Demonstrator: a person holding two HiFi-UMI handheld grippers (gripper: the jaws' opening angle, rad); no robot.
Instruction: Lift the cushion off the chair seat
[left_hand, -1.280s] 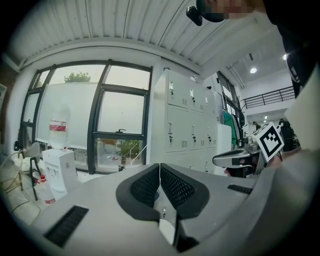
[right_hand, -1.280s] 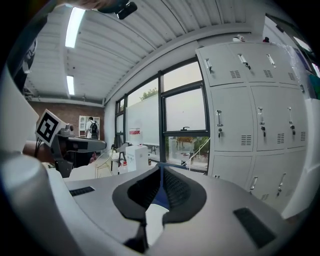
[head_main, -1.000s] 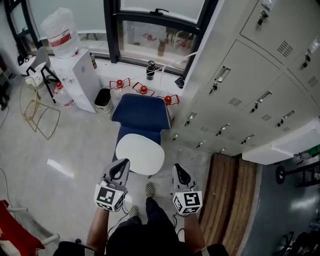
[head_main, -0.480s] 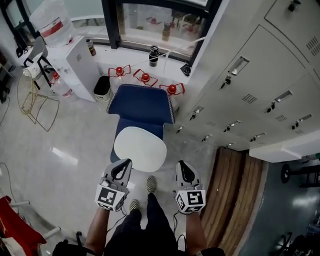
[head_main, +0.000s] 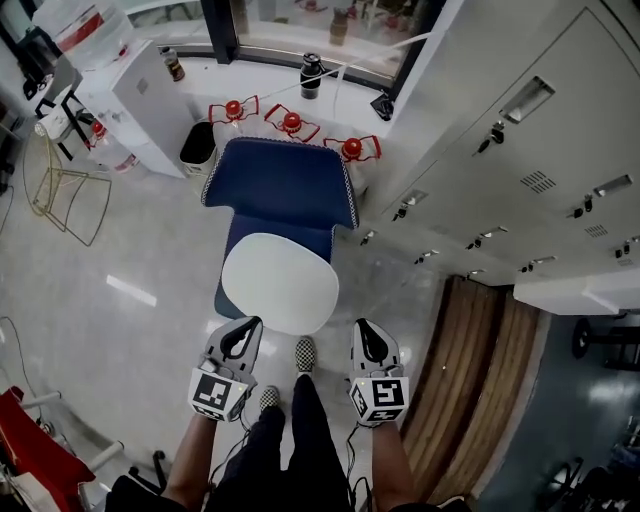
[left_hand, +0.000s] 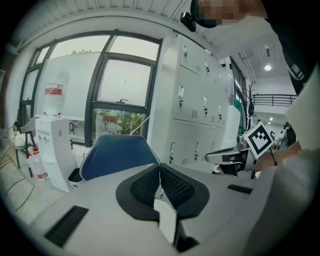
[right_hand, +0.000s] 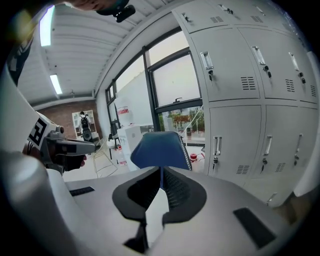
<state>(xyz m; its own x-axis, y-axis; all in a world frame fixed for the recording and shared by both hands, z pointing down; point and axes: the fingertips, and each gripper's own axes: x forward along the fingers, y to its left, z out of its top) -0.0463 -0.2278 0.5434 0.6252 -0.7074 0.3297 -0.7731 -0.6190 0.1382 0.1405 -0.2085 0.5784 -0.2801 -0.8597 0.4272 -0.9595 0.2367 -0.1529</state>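
A wall of grey lockers (head_main: 520, 150) is seen across the upper right of the head view. A blue chair (head_main: 283, 185) is placed at the centre, its backrest toward the window at the top. The white cushion (head_main: 280, 282) is laid flat on the chair seat, just below the backrest, touched by neither gripper. Behind the chair, 3 red-capped bottles (head_main: 291, 122) are lined up. At lower centre, the left gripper (head_main: 243, 330) and right gripper (head_main: 364, 332) are held short of the cushion, each with its 2 jaws pressed together on nothing.
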